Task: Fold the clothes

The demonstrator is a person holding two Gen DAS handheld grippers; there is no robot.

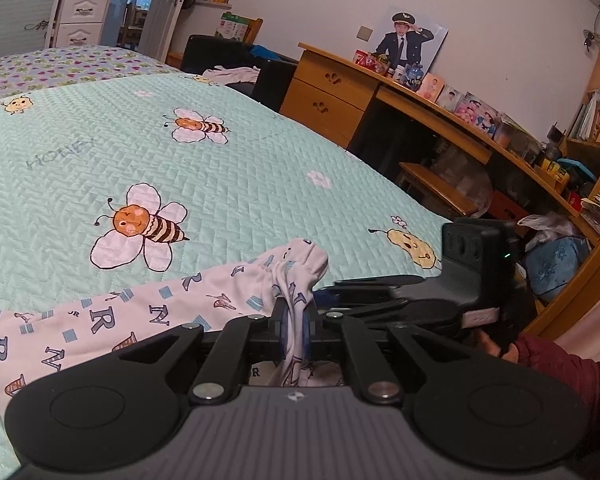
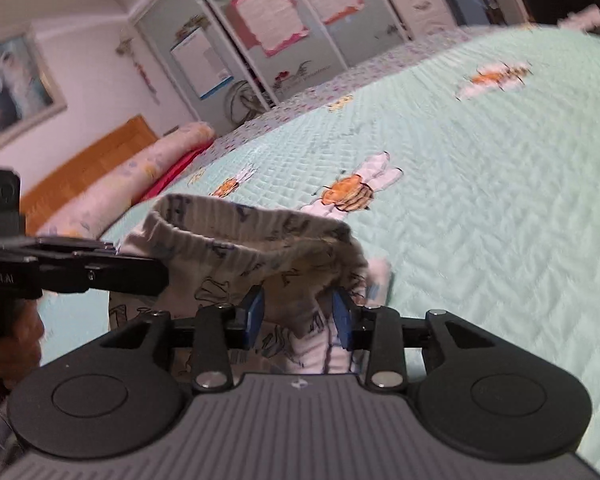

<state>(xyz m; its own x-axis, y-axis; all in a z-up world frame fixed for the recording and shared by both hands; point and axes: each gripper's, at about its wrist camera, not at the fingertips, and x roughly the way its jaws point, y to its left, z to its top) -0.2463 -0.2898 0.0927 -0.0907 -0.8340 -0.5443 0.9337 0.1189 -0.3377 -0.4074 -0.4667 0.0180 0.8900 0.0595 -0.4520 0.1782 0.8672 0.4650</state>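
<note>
The left gripper [image 1: 295, 334] is pinching a bunched fold of the white letter-print garment [image 1: 112, 320], its jaws clamped tight on the cloth. The garment is trailing off to the left across the mint bee-pattern quilt [image 1: 228, 184] on the bed. The right gripper [image 2: 298, 322] is sitting with its jaws apart, blue pads [image 2: 254, 314] either side of the garment's ribbed waistband [image 2: 236, 232], which is bulging up between them. A wooden desk [image 1: 380, 88] is standing beyond the bed

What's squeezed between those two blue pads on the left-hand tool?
A bunched fold of the white letter-print garment, clamped between the left gripper pads, as the left wrist view shows. The rest trails across the bee-pattern bedspread.
</note>
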